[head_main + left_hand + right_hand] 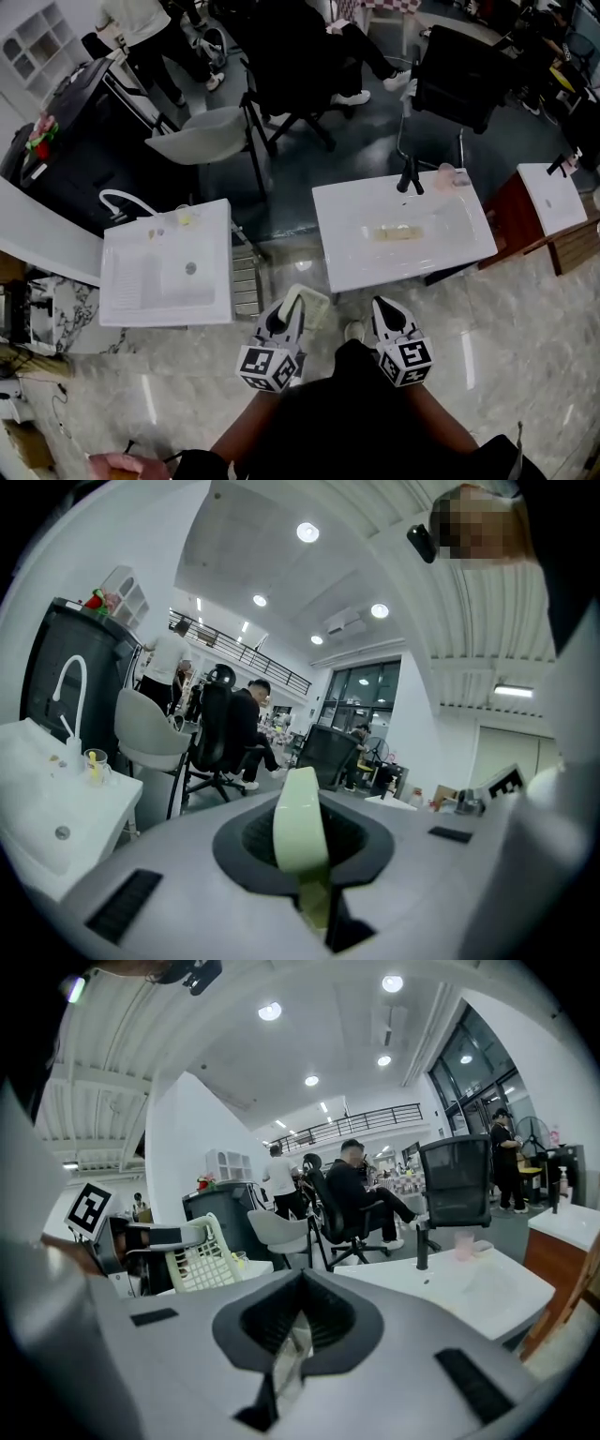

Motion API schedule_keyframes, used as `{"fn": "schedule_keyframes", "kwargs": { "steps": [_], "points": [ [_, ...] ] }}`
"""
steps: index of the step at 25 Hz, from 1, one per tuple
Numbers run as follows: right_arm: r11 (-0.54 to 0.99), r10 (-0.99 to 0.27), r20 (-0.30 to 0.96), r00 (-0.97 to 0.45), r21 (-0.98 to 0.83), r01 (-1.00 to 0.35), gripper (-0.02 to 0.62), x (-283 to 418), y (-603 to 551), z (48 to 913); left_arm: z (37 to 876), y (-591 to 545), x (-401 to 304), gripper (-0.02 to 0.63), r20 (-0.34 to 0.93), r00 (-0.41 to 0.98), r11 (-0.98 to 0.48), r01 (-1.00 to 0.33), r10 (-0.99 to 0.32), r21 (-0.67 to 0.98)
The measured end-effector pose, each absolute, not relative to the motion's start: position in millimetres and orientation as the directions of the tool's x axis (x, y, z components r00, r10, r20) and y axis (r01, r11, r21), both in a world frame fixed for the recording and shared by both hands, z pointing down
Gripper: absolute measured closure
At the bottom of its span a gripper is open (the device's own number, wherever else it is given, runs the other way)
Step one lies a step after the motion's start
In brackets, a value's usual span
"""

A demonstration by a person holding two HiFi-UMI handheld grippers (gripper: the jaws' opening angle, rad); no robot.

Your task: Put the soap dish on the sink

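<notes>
A pale green slotted soap dish (307,306) is held on edge in the air, with my left gripper (292,306) shut on it. The left gripper view shows the dish (300,832) edge-on between the jaws. In the right gripper view its lattice (202,1260) shows at the left. A white sink (441,246) with a black faucet (410,175) stands ahead to the right. Another white sink (214,246) with a white faucet (127,200) stands ahead to the left. My right gripper (382,307) hovers beside the left one, jaws together and nothing held.
A pink cup (446,172) sits by the black faucet and a yellowish item (398,232) lies in that basin. A third sink (553,197) is at far right. Behind the sinks are office chairs (211,136) and seated and standing people (141,28). Marble floor lies below me.
</notes>
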State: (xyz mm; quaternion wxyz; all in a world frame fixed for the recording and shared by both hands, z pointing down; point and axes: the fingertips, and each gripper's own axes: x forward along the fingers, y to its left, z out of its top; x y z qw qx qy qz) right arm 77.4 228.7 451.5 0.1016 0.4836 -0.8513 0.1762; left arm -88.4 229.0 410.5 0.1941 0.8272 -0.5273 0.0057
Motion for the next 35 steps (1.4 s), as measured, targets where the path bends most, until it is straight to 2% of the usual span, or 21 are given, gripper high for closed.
{"fn": "schedule_keyframes", "kwargs": {
  "steps": [12, 17, 22, 27, 35],
  "points": [
    [0.531, -0.738, 0.349, -0.577, -0.227, -0.816, 0.597, 119.4, 142.6, 467.5, 430.5, 134.0, -40.4, 0.572, 0.283, 0.378, -0.31, -0.915, -0.881, 0.257],
    [0.557, -0.723, 0.334, -0.605, -0.237, -0.796, 0.597, 131.6, 112.2, 466.8, 437.5, 100.6, -23.7, 0.574, 0.278, 0.335, -0.293, -0.938, -0.9, 0.183],
    [0.583, -0.719, 0.266, -0.642, -0.272, -0.766, 0.597, 140.6, 82.1, 454.8, 438.9, 65.5, -22.4, 0.575, 0.266, 0.286, -0.223, -0.944, -0.92, 0.243],
    [0.608, -0.708, 0.244, -0.663, -0.267, -0.748, 0.597, 135.3, 62.8, 447.7, 446.6, 32.6, -18.4, 0.575, 0.26, 0.296, -0.238, -0.943, -0.919, 0.233],
    [0.61, -0.711, 0.311, -0.631, -0.174, -0.773, 0.597, 126.7, 42.7, 463.8, 481.7, -38.9, -11.8, 0.576, 0.285, 0.344, -0.277, -0.928, -0.895, 0.25]
  ]
}}
